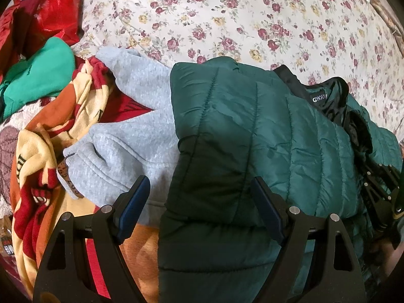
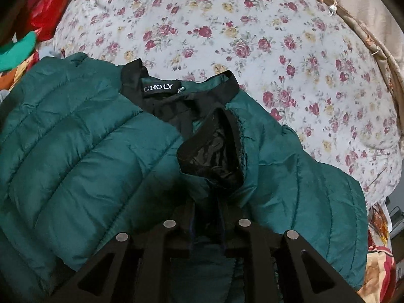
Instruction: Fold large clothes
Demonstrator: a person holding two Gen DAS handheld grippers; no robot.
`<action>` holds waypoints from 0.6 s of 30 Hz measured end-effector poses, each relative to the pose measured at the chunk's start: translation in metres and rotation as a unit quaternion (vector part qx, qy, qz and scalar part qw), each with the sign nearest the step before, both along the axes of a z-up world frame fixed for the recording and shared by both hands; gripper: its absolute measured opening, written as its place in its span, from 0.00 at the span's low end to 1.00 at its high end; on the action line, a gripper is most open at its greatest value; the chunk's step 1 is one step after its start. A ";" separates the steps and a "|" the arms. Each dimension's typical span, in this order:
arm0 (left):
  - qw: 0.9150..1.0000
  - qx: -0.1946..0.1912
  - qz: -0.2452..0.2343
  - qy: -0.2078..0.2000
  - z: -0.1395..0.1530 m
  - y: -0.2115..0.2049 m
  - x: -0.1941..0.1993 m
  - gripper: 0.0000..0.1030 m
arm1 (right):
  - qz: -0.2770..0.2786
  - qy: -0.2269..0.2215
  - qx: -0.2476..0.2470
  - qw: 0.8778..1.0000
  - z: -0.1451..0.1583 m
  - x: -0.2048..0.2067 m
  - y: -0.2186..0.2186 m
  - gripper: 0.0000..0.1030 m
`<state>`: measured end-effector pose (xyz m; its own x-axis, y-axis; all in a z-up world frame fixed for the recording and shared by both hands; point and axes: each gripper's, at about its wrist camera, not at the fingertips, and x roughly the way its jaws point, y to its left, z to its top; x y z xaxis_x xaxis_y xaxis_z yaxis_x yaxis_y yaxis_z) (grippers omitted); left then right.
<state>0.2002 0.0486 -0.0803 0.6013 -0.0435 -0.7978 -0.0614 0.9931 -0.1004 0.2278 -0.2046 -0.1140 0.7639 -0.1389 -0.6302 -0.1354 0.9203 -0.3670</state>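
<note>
The green puffy jacket [image 1: 265, 136] lies on the flowery bed sheet [image 1: 227, 20]. Its black collar with a small name tag [image 2: 158, 87] points away from the grippers. One side is folded over the middle.

The left gripper [image 1: 199, 209] sits over the near edge of the jacket. Its two blue pads [image 1: 133, 202] are wide apart, and a folded part of the jacket lies between them. The pads are not pinching it.

The right gripper [image 2: 205, 224] is at the jacket's near edge, just below the black armhole [image 2: 214, 149]. Its fingers are close together, with jacket cloth squeezed between them.

Left of the jacket lie a gray sweater [image 1: 126, 131], a red and yellow blanket [image 1: 45, 151] and a green top [image 1: 40, 73].
</note>
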 end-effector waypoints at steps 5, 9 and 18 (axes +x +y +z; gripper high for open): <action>1.000 -0.002 0.002 -0.002 0.001 0.002 0.000 0.80 | 0.013 -0.012 -0.012 1.000 0.007 -0.008 0.004 0.14; 1.000 -0.003 0.005 -0.004 0.002 0.004 -0.001 0.80 | 0.051 -0.012 -0.054 0.997 0.002 -0.017 0.026 0.14; 1.000 0.000 0.005 0.000 0.001 0.002 0.000 0.80 | 0.091 0.001 -0.097 0.991 -0.015 -0.024 0.044 0.16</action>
